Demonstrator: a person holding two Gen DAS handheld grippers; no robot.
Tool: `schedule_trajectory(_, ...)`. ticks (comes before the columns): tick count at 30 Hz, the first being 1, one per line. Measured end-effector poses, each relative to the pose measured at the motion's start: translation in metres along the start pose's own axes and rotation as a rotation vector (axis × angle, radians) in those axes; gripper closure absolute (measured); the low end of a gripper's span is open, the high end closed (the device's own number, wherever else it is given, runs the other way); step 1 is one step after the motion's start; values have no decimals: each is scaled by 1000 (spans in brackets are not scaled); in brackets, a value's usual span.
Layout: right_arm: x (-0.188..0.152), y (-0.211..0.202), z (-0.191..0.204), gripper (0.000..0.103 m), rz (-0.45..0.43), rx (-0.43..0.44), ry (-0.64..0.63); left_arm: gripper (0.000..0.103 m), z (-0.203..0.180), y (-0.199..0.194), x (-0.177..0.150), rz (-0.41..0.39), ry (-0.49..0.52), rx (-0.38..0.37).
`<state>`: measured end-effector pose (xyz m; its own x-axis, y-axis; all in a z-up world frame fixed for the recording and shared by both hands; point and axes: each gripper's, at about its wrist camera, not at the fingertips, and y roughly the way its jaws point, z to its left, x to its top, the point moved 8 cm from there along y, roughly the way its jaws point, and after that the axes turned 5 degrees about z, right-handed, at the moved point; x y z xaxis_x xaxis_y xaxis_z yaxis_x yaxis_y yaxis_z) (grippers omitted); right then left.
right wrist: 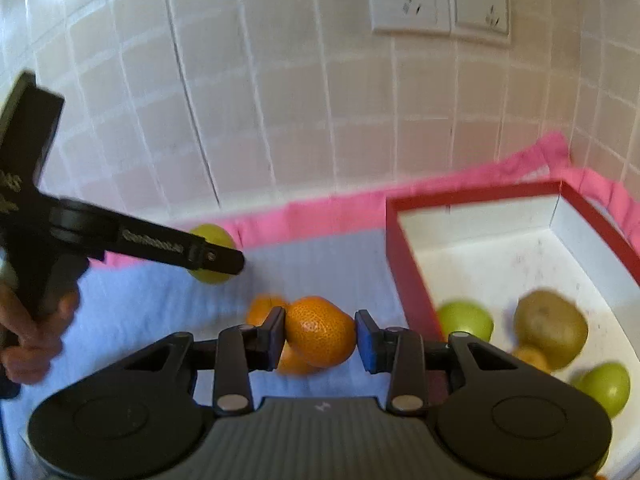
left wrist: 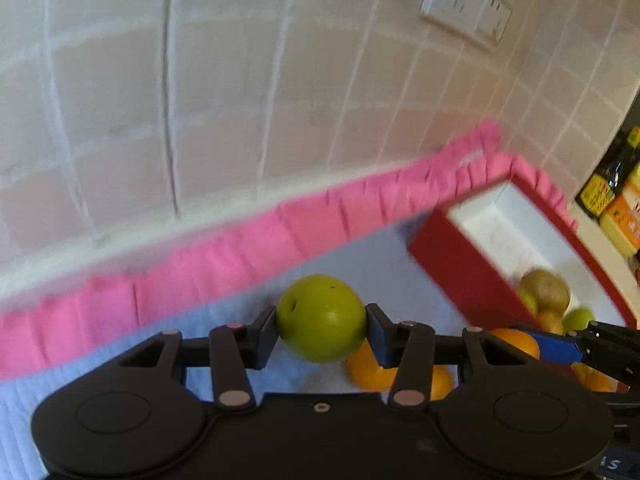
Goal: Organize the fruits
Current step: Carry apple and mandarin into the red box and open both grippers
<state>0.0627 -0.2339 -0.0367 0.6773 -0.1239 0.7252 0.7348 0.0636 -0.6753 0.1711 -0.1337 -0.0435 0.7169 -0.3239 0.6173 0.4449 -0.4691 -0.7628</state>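
Note:
My left gripper is shut on a green apple and holds it above the blue mat. In the right wrist view the left gripper shows at the left with that apple. My right gripper is shut on an orange just above the mat, with more oranges under and behind it. The right gripper also shows at the right edge of the left wrist view. A red box with a white inside holds green apples, a kiwi and an orange piece.
A pink cloth borders the mat along the tiled wall. Wall sockets sit above. Bottles and yellow packets stand at the far right. Oranges lie on the mat below the left gripper.

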Motion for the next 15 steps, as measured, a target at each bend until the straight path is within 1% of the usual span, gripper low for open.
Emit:
schedule_trajectory(2, 16, -8, -6, 64, -34, 7, 13, 47, -9, -5, 17, -39, 9, -2)
schedule_trajectory(5, 37, -17, -25, 64, -80, -7, 45, 47, -28, -8, 42, -89, 28, -11)
schedule_trajectory(9, 54, -23, -62, 64, -115, -26, 132, 47, -66, -1, 64, -141, 110, -3)
schedule_trajectory(11, 58, -25, -86, 64, -129, -59, 169, 47, -86, 8, 68, -145, 142, -21)
schedule_trajectory(15, 55, -24, -130, 64, -137, -103, 254, 47, -120, 35, 68, -101, 172, -76)
